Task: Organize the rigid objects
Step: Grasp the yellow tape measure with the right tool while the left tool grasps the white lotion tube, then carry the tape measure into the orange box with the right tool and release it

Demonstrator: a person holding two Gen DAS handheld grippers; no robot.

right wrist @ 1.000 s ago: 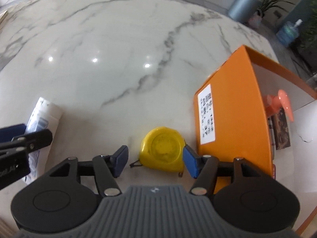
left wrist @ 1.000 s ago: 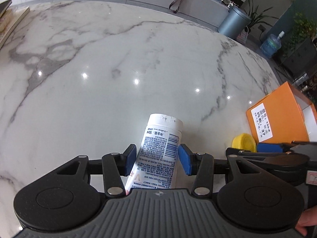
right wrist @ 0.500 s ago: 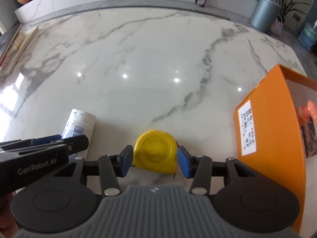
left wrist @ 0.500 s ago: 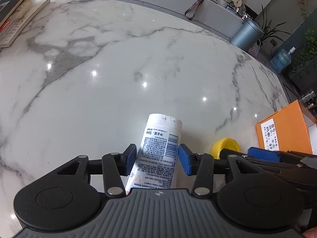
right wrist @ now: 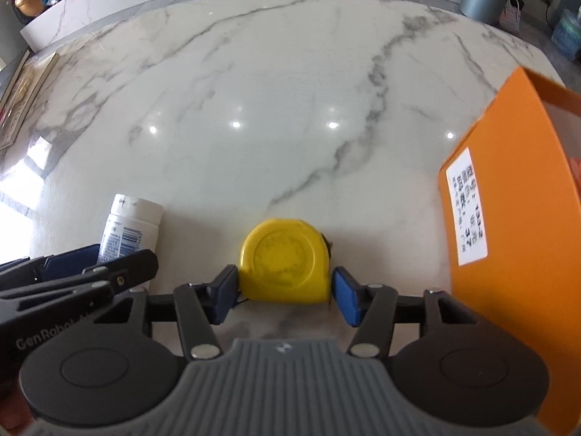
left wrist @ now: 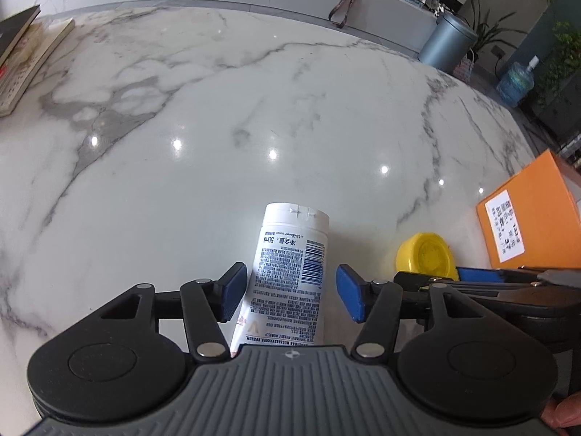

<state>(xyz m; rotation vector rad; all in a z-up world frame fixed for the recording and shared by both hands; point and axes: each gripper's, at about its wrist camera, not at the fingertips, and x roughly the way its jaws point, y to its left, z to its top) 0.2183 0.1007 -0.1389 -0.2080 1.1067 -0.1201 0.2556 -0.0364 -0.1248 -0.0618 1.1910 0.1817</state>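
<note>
L gripper (left wrist: 290,292) jaws just widened, spread round tube (left wrist: 288,276); R gripper (right wrist: 285,292) jaws pinching tape measure (right wrist: 285,259), orange box (right wrist: 508,218) beside.

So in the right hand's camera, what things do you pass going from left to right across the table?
Books at the left edge → white tube → yellow tape measure → orange box. The left gripper, low on the left, overlaps the tube, so it is left out.
</note>
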